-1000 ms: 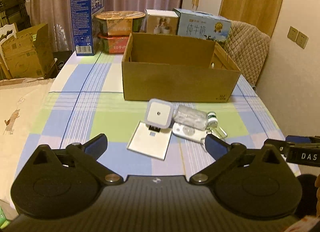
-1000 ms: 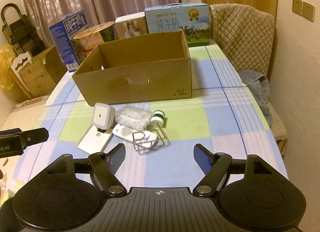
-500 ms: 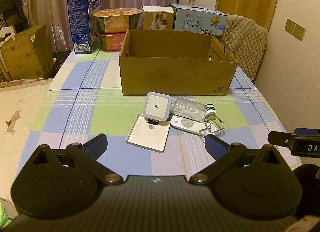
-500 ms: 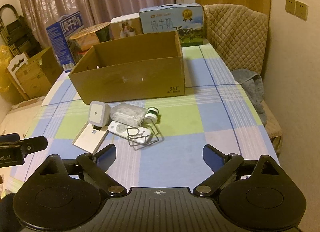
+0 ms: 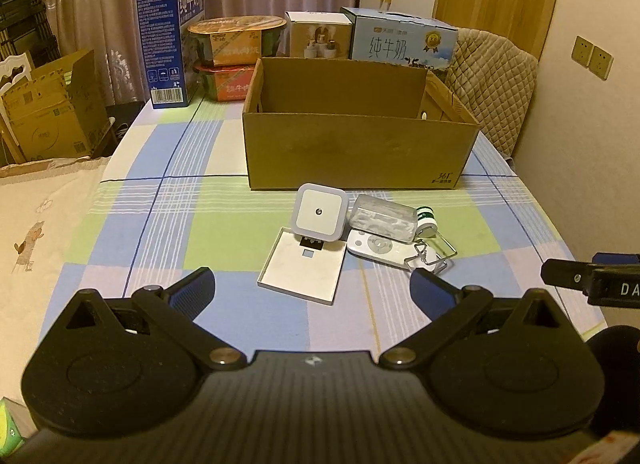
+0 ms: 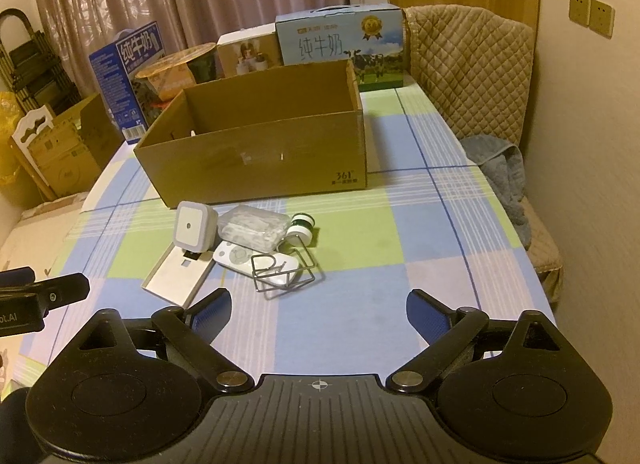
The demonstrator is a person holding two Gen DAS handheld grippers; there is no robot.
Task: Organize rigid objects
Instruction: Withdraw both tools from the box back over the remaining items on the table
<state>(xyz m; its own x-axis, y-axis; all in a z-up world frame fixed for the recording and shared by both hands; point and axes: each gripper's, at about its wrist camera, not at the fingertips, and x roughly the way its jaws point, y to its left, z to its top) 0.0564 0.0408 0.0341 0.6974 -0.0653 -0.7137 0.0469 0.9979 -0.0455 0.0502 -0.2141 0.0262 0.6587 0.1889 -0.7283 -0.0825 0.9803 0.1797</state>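
A small pile lies on the checked tablecloth in front of an open cardboard box [image 5: 356, 152] [image 6: 256, 168]: a square white night light [image 5: 319, 214] [image 6: 193, 226] leaning on a flat white plate [image 5: 304, 266] [image 6: 180, 274], a clear plastic case [image 5: 382, 218] [image 6: 254, 226], a white remote [image 5: 376, 246] [image 6: 236, 255], a small green-capped bottle [image 5: 425, 218] [image 6: 302, 226] and a wire rack [image 5: 434, 254] [image 6: 286, 276]. My left gripper [image 5: 312, 290] and right gripper [image 6: 318, 314] are both open and empty, held near the table's front edge, short of the pile.
Milk cartons [image 5: 172, 44] [image 5: 402, 42], stacked noodle bowls [image 5: 236, 40] and a white box [image 5: 318, 34] stand behind the cardboard box. A padded chair [image 6: 472, 64] with a blue towel [image 6: 502, 168] is on the right. Cardboard cartons [image 5: 48, 112] sit on the floor at left.
Both grippers have pulled back and risen a little, so the pile and the box look slightly farther away. Nothing on the table has moved.
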